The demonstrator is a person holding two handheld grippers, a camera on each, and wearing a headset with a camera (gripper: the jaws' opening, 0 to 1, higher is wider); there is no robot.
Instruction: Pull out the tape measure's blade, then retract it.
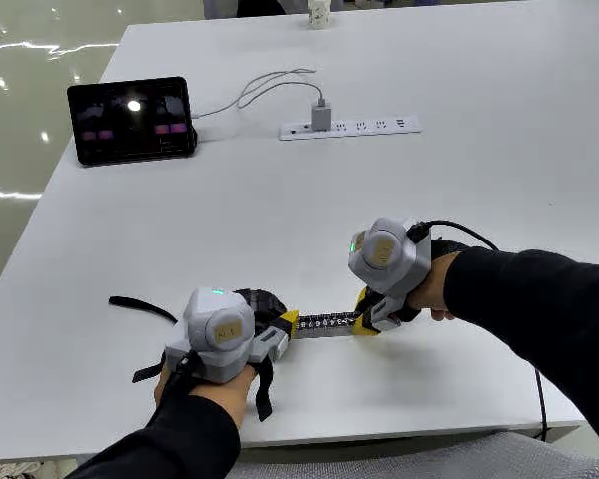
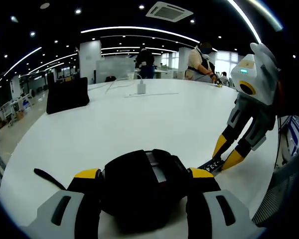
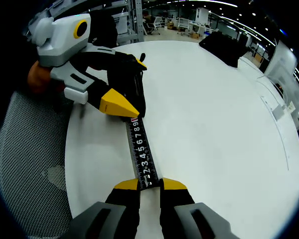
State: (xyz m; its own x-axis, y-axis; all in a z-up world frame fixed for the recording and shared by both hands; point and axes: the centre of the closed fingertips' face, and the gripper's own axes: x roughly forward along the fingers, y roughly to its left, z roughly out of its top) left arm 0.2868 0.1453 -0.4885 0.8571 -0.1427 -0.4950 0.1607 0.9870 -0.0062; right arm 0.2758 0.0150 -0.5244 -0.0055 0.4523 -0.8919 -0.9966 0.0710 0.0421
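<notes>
Blade (image 3: 141, 149) drawn a short way out of a black tape measure (image 1: 265, 304) lies flat along the front edge of the white worktop (image 1: 459, 200), running between two hand-held grippers. The left gripper (image 2: 144, 175) has its yellow-tipped jaws clamped on either side of the case, apparently to anchor the body so that it cannot slide while the strip is pulled. The right gripper (image 3: 149, 185), a little nearer the worktop's right edge, has its jaws closed on the blade's free end, just past the first printed numbers, so that pulling this hand away from the case lengthens the strip. Only the first nine or so marks are clear of the case mouth, which suggests the pull is at an early stage and the retraction is not yet due. A loose black strap (image 1: 140, 304) trails from the case towards the left edge. Well apart, near the far left corner, a tablet (image 1: 130, 118) stands propped, and a power strip (image 1: 349, 127) with a charger plugged in lies towards the far edge, both out of the blade's path.
</notes>
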